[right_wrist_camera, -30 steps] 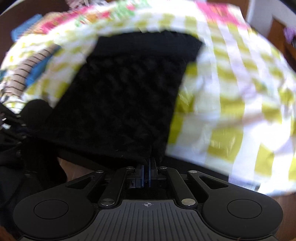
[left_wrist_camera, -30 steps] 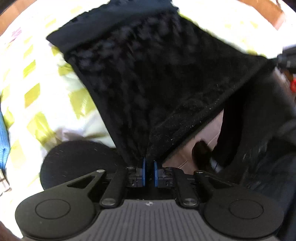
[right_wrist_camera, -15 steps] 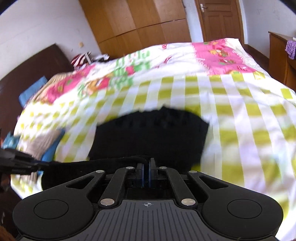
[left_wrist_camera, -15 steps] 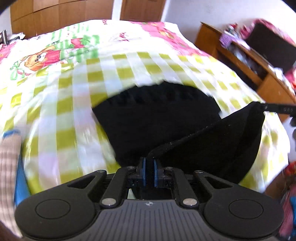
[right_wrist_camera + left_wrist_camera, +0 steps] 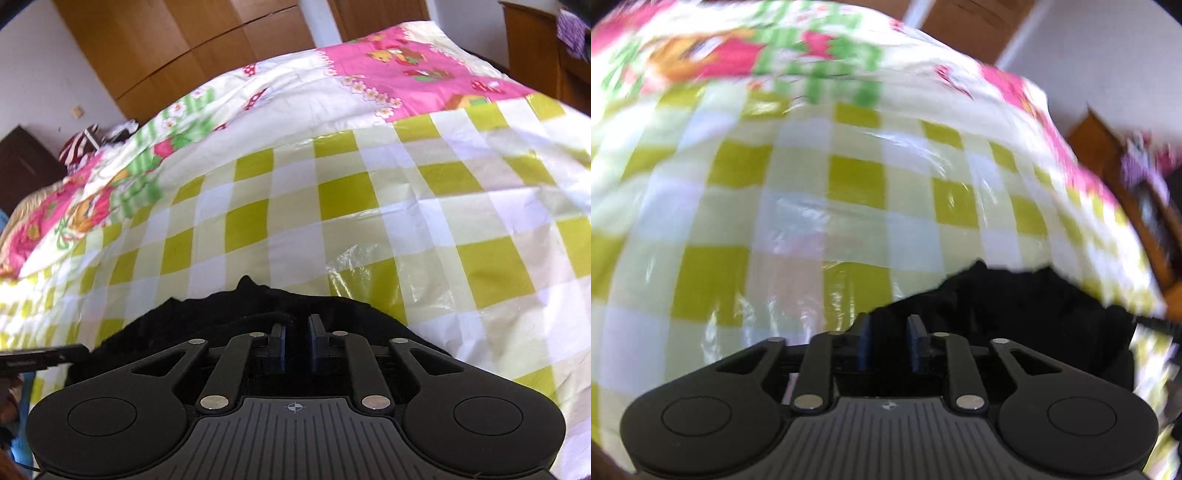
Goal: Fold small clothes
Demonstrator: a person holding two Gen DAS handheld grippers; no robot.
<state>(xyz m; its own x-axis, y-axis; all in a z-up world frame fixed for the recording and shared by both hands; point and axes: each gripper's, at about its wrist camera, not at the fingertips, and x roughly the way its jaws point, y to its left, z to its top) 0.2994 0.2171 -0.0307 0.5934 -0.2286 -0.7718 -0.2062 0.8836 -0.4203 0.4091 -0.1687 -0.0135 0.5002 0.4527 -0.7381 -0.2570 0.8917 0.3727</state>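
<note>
A small black garment (image 5: 1015, 306) lies bunched on the green-and-white checked sheet (image 5: 849, 177), right under both grippers. My left gripper (image 5: 889, 341) hangs over its left end. Its jaws are opening: the blue pads (image 5: 865, 343) stand apart and only dark cloth shows in the gap. In the right wrist view the same garment (image 5: 221, 317) spreads out to the left. My right gripper (image 5: 296, 345) is over its right end, jaws opening, with a gap between the pads (image 5: 314, 345) and black cloth below. Neither pair of pads presses on the cloth.
The bed's quilt has pink and green cartoon panels (image 5: 406, 70) at the far end. Behind it stand a wooden wardrobe (image 5: 207, 48) and a wooden dresser (image 5: 546, 51) on the right. The tip of the left gripper (image 5: 40, 358) pokes in at the left edge.
Both grippers swept forward across the bed, carrying the garment's held edge over the rest of it. Both pairs of jaws, pinched shut on the cloth before, now stand apart.
</note>
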